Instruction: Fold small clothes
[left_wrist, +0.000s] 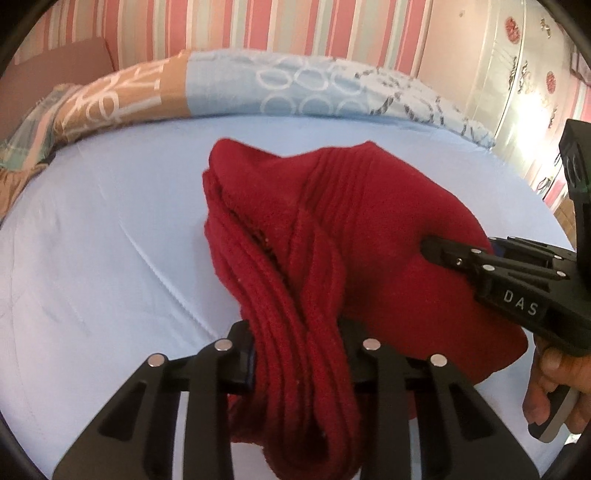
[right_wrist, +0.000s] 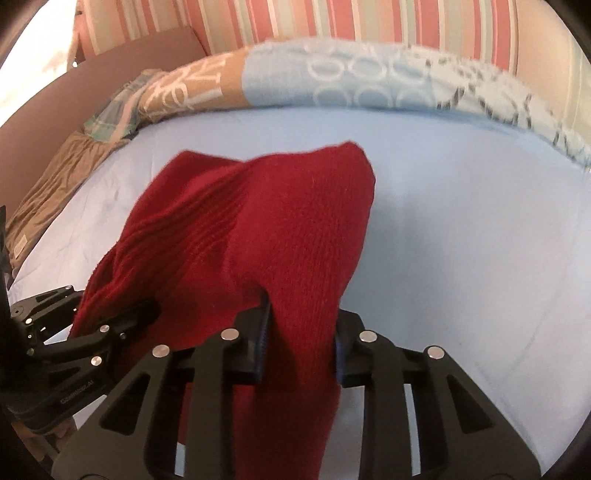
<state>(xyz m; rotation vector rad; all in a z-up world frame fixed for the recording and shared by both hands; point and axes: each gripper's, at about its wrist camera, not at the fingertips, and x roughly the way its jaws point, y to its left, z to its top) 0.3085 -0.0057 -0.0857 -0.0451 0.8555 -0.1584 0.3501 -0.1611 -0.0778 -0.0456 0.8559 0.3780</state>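
A dark red knitted garment (left_wrist: 332, 221) is held up over the light blue bedsheet (left_wrist: 110, 240). My left gripper (left_wrist: 299, 354) is shut on a bunched, ribbed edge of it, which hangs down between the fingers. My right gripper (right_wrist: 301, 343) is shut on another part of the same red garment (right_wrist: 258, 221). In the left wrist view the right gripper (left_wrist: 428, 247) comes in from the right with its tips pressed into the cloth. In the right wrist view the left gripper (right_wrist: 147, 310) shows at lower left, partly hidden under the cloth.
A patterned blue and tan blanket (left_wrist: 258, 85) lies rolled along the far side of the bed. A striped pink wall (left_wrist: 258, 26) stands behind it. A decorated white wardrobe (left_wrist: 528, 74) is at the right. A brown cloth (right_wrist: 55, 192) lies at the bed's left edge.
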